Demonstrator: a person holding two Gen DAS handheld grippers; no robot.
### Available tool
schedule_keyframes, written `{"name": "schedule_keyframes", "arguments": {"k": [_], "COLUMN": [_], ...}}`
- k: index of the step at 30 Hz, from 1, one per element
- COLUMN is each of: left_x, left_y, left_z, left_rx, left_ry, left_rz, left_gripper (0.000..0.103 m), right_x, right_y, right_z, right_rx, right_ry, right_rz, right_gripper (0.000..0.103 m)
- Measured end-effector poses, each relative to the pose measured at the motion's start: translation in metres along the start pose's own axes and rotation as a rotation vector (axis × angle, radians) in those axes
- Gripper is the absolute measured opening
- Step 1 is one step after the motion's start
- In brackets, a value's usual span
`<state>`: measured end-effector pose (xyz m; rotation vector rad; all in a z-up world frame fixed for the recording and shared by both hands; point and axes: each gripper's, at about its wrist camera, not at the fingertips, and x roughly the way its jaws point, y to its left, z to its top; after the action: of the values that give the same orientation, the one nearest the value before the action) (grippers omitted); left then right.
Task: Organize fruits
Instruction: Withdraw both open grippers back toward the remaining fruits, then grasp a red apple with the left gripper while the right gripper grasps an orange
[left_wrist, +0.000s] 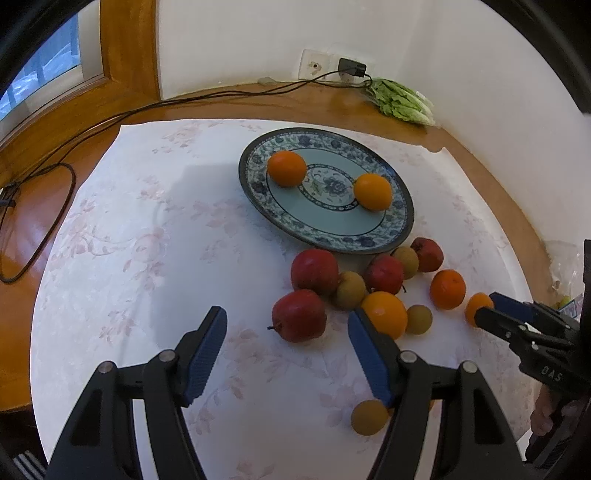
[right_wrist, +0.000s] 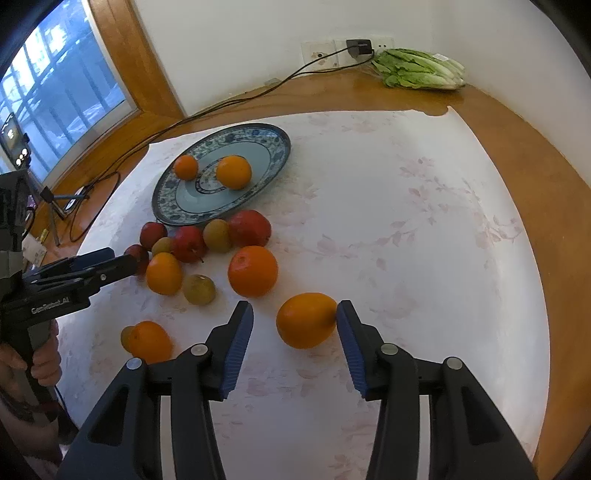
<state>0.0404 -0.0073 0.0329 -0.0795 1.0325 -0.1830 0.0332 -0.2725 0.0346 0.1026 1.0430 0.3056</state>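
Orange, oval and smooth, the loose citrus fruit (right_wrist: 306, 320) lies near the cloth's front edge between the right gripper's (right_wrist: 294, 314) spread jaws (one pad touching); centre it, then close gently. The left gripper (left_wrist: 287, 320) hangs open, empty.

1. Daylight enters from the window (right_wrist: 55, 110) at the upper left of both views; the scene is evenly bright.
2. The white tablecloth (right_wrist: 406, 221) is nearly washed out, its pale pattern faint.
3. The wooden table (left_wrist: 40, 229) shows glossy sheen near the window.
4. Soft shadows lie under the fruit and the plate (left_wrist: 402, 229), falling toward the camera.
5. Strong fisheye bending curves the table's rim and walls; dark vignette fills the corners.
6. Focus is fairly sharp throughout, with slight softness at the edges.
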Motion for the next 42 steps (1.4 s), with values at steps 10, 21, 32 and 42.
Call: {"name": "schedule_keyframes", "arguments": {"k": [10,21,32,42], "left_x": [0.006,0.014,0.014,0.000], "left_y": [0.000,-0.001,0.000,-0.001], "left_z": [-0.001,-0.002,-0.003,-0.003], "left_rx": [0.001,0.001,-0.002,0.013], "left_ry": [0.009,0.027,0.021,-0.007], "left_rz": [-0.016,-0.055,-0.065,-0.087], "left_gripper": [0.059,0.040,0.035,0.035], "right_x": [0.011,0.009,0.010,0.001], "right_y": [-0.008,-0.012,-0.013,-0.008], "right_z": [-0.005,-0.009,-0.009,-0.008], "right_rx": [0.040,0.053,0.056,0.040], "right_ry": [0.036,0.025,0.020,-0.006], "right_rz": [0.019,0.034,0.044,0.047], "right_gripper": [0.048,0.043,0.035,0.035]}}
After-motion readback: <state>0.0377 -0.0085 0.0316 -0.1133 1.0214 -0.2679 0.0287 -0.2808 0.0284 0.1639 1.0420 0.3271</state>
